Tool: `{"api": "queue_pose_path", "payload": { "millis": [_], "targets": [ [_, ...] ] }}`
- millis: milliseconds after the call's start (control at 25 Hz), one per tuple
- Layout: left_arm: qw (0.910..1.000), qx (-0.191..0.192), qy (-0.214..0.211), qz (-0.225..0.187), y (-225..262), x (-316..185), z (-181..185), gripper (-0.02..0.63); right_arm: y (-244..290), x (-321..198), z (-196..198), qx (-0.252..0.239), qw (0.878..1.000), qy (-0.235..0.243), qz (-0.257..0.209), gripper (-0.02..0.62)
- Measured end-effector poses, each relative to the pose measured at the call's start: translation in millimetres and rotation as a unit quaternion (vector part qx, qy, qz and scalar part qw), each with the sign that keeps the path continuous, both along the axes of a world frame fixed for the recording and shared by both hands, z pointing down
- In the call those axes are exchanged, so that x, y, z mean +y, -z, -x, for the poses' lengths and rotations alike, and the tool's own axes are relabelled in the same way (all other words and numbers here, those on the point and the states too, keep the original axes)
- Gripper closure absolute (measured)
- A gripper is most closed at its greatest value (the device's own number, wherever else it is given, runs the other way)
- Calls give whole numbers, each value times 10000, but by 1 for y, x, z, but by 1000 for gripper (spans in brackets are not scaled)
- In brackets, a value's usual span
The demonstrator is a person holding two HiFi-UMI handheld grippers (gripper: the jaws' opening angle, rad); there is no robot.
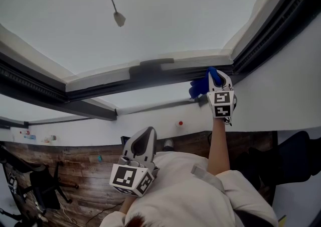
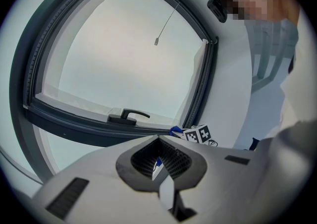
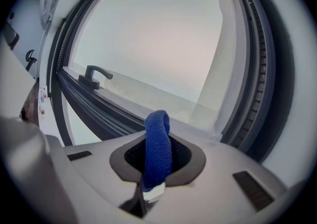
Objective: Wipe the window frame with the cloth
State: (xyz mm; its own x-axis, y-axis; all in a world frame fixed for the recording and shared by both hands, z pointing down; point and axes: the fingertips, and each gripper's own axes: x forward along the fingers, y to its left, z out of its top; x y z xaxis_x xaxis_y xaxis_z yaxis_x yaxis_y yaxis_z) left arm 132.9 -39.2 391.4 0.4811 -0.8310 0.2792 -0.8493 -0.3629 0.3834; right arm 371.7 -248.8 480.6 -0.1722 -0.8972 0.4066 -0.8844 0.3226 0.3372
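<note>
My right gripper clenches the blue cloth at the window frame right of the handle, left gripper closed on nothing below it; I'd press flat, sweeping steadily toward that handle.

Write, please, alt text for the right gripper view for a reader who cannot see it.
The right gripper is shut on a blue cloth that sticks up between its jaws. Beyond it lie a dark window frame, its handle and pale glass.
</note>
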Motion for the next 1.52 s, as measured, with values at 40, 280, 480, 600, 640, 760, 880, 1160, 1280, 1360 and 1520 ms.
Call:
{"api": "queue_pose_path", "payload": {
  "millis": [40,280,480,600,640,760,880,1160,1280,1360,1520],
  "targets": [
    [10000,-5,6,5,0,0,1,601,0,0,-2,-14,10000,-27,3,546],
    [10000,-1,1,-3,0,-1,3,601,0,-1,-10,-36,9999,-145,10,546],
    [10000,-1,25,11,0,-2,4,601,0,-2,-13,-46,9998,-175,21,545],
    [10000,4,28,4,0,-2,4,600,1,-3,-16,-45,9998,-209,-5,546],
    [10000,3,31,8,0,-2,4,601,2,-3,-17,-50,9997,-221,-6,545],
    [10000,3,26,6,0,-2,3,600,1,-4,-22,-44,9996,-261,1,545],
    [10000,1,10,-5,0,-3,2,601,1,-4,-27,-34,9995,-308,1,546],
    [10000,-5,-11,-3,0,-5,-1,601,2,-6,-33,-30,9993,-375,-21,546],
    [10000,8,-18,-13,0,-6,-2,600,1,-7,-35,-22,9992,-393,-12,546],
    [10000,12,-20,-18,0,-6,-1,601,1,-6,-36,-28,9991,-415,0,545],
    [10000,5,6,-13,0,-7,0,601,2,-6,-38,-35,9990,-436,-10,546]
  ]
}}
